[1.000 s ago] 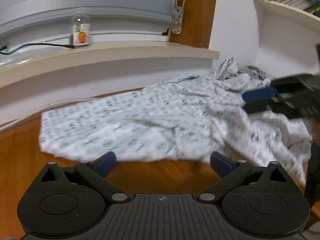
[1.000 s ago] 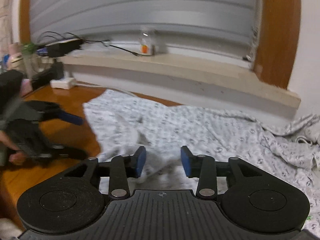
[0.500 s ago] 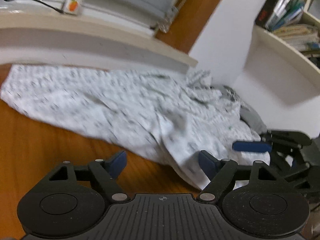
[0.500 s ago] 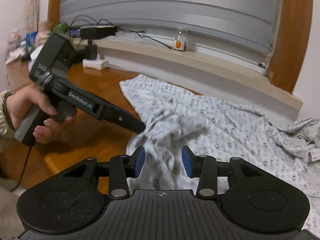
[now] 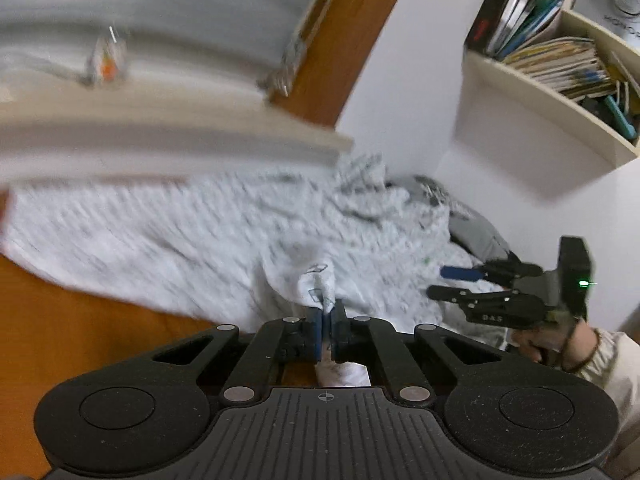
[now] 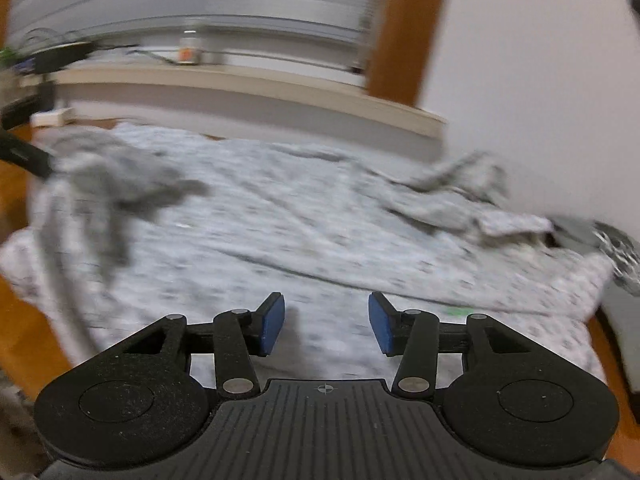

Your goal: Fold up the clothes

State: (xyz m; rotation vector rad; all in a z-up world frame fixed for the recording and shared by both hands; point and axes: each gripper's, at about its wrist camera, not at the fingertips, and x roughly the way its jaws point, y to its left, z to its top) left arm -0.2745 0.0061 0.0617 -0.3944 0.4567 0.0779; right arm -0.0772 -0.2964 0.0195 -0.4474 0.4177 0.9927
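- Wooden surface (image 5: pixel 72 320) runs under a window ledge (image 5: pixel 160 136) with closed blinds above it; a white wall and a bookshelf (image 5: pixel 560 64) stand at the right.
- Our task's thing, a pale patterned garment (image 5: pixel 180 240), lies spread and rumpled across that surface, reaching from the left side to the far right corner by the wall, where it bunches up beside something grey.
- Both views are blurred, so we cannot read the garment's shape or tell sleeve from hem.
- Our left claw (image 5: pixel 327 322) is clenched on a fold at the garment's near edge, with cloth pinched between its blue pads and a tuft rising just beyond them.
- Our right claw (image 6: pixel 326 322) is released and its jaws are opening; it hovers over the near right part of the garment (image 6: pixel 320 232), and nothing sits between its pads (image 6: pixel 272 322).
- We judge the step to be taking hold of the near edge at two points, with one of the two secured.
- Next, we think the right claw must come down on the near edge, well apart from the left grip, and close on it.
- Only then can both lift and carry the edge over for a fold.
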